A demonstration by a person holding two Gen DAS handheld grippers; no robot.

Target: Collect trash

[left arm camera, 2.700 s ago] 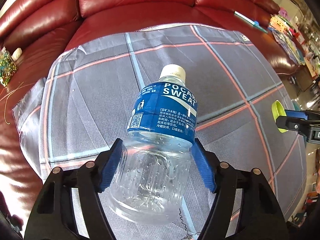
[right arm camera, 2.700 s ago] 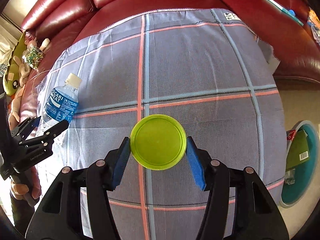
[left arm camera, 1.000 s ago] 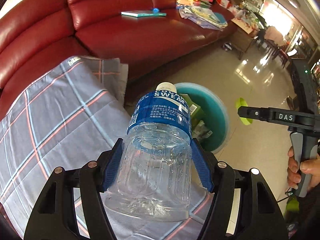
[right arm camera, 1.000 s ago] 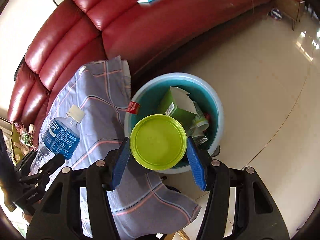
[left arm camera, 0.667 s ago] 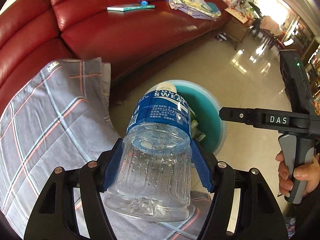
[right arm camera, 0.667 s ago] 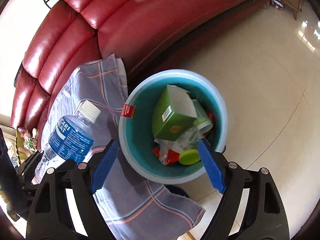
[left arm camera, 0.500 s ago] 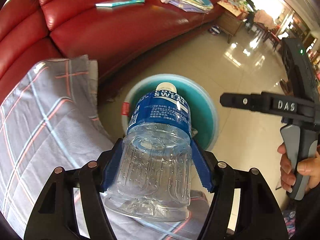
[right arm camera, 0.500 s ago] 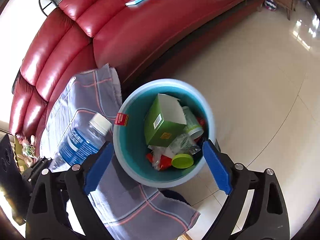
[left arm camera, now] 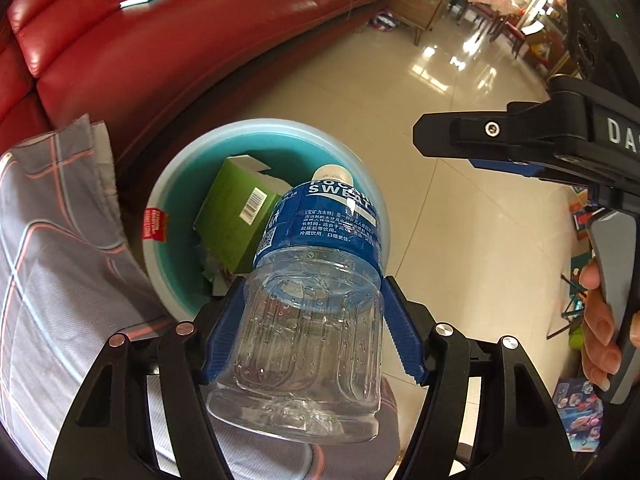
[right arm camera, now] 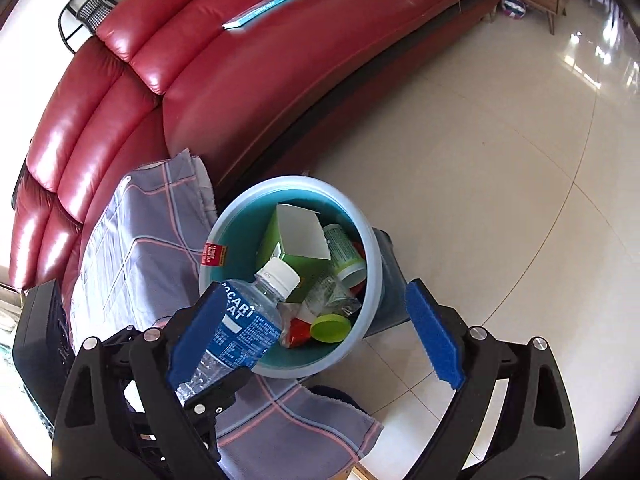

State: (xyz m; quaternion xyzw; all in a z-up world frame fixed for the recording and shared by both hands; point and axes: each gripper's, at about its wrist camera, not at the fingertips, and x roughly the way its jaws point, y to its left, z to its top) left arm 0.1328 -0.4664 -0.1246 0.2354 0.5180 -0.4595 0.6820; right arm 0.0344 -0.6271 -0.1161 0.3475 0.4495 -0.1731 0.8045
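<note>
Tiled floor (right arm camera: 460, 168) by the red sofa (right arm camera: 248, 80), with your bottle hanging over the bin.

Your left tool (left arm camera: 312, 332) pinches the bottle (left arm camera: 316, 280) by its clear lower body, cap tipped out over the bin (left arm camera: 176, 184), which holds a green box (left arm camera: 236, 212) and a green lid (right arm camera: 330, 327). Your right tool (right arm camera: 316, 332) is spread wide with nothing between its pads, above the bin's near rim, just right of the bottle.
</note>
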